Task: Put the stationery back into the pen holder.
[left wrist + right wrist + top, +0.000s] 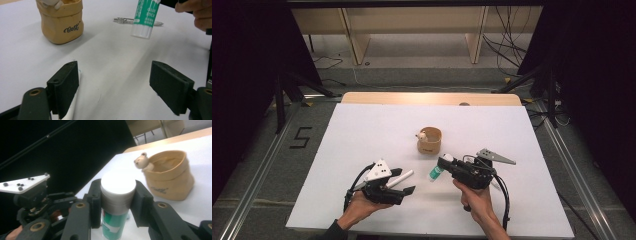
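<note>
right gripper clamped glue stick, axis slanting lower-left | tan pouch just above, centre frame | left gripper gaped, white cylinder beside one jaw

This looks like a lab recording bay. A white table stands on grey carpet between black curtains at 9 and 3 o'clock. Loose cables trail at 1 o'clock, stand legs at 10, and a taped floor number lies at 9.
</note>
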Available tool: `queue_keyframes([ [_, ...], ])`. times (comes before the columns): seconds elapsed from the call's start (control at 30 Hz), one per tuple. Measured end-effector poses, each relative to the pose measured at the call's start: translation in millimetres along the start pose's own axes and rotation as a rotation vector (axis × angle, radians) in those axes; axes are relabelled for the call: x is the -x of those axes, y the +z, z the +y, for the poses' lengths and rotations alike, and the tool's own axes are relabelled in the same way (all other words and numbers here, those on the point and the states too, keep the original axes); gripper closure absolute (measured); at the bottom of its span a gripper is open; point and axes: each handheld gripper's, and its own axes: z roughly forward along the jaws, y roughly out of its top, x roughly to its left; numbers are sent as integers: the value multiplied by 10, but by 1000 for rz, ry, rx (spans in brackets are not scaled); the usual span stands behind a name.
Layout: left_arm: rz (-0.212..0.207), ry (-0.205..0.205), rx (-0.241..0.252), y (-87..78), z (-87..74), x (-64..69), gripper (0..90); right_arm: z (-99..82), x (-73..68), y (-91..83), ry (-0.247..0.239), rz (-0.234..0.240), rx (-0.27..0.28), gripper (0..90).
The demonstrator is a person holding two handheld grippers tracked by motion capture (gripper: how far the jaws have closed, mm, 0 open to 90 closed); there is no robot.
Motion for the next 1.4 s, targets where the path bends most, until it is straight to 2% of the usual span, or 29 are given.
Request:
queue_keyframes([
  [0.13, 25, -9, -21, -20, -11, -54, 208, 69, 28, -13, -18, -22, 10, 655],
  [0.43, 52, -35, -66, -53, -46, -153, 185, 274, 80, -36, -52, -56, 39, 655],
  [1.07, 89, -64, -92, -110, -121, -268, 169, 585, 102, 70, -131, -116, 21, 655],
  [1.4, 96, -55, -118, -126, -146, -288, 159, 757, 141, 175, -152, -145, 15, 655],
])
